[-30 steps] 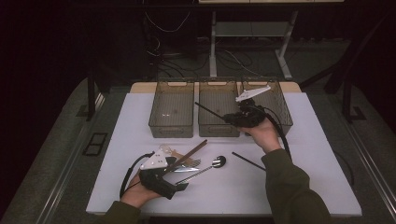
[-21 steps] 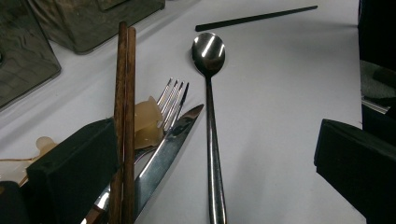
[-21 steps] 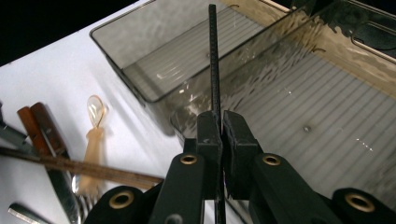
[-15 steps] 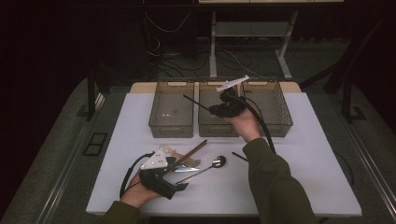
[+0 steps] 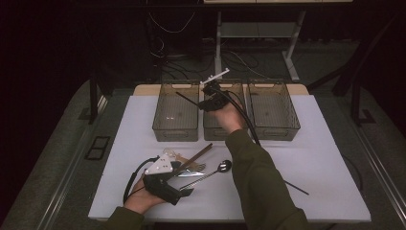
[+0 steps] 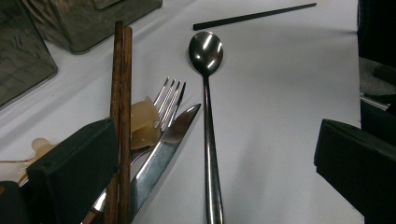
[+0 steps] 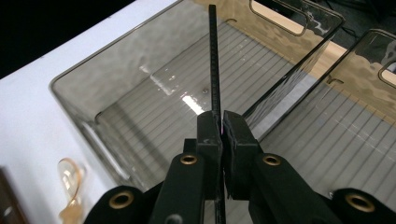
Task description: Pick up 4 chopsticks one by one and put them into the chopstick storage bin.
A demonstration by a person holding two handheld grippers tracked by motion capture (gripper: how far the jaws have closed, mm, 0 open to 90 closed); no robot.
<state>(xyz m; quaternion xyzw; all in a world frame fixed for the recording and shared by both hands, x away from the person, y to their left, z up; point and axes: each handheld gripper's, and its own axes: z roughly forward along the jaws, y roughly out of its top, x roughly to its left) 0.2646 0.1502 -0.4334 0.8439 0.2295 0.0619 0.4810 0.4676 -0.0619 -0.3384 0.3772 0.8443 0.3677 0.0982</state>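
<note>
Carefully, I held the black chopstick (image 7: pixel 214 60) pinched tight between the jaws of my right tongs (image 7: pixel 221 125), its long end reaching out over the left bin (image 5: pixel 176 111) of the three clear bins. To do it well, I judged I should lower the tip inside the walls, level the stick along the ribbed floor, then release, so it would not bounce out. My left tongs (image 6: pixel 215 158) rested open on the white surface (image 5: pixel 330 158), straddling the spoon (image 6: pixel 206 93), with the wooden chopsticks (image 6: pixel 120 84), fork (image 6: pixel 170 95) and knife (image 6: pixel 163 144) just beside.
</note>
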